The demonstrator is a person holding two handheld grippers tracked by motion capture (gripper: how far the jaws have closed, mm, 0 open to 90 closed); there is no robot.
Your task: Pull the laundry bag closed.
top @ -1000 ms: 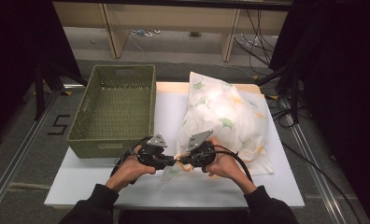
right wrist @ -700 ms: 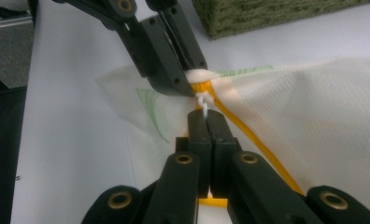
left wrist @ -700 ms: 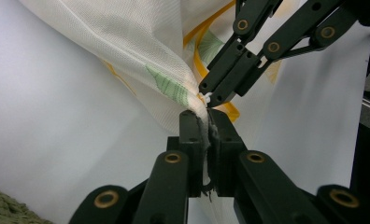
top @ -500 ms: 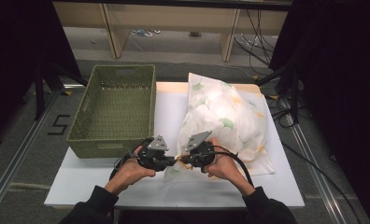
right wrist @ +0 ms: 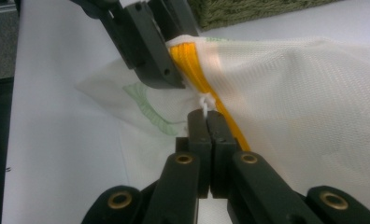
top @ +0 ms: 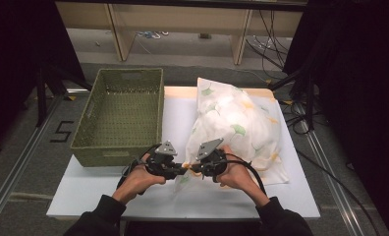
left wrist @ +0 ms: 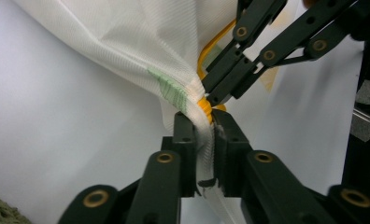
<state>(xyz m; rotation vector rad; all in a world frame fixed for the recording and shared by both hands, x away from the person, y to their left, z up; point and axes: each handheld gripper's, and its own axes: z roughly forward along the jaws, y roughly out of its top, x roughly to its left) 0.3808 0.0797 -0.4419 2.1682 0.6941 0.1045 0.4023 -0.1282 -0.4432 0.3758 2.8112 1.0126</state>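
The wicker basket stands at the left of the white table. Just right of its near corner, the left gripper is clamped on the near corner of the mesh laundry bag, at the yellow zipper. The right gripper meets it tip to tip, jaws pressed together on the zipper pull. The bag extends rightward and away from both grippers.
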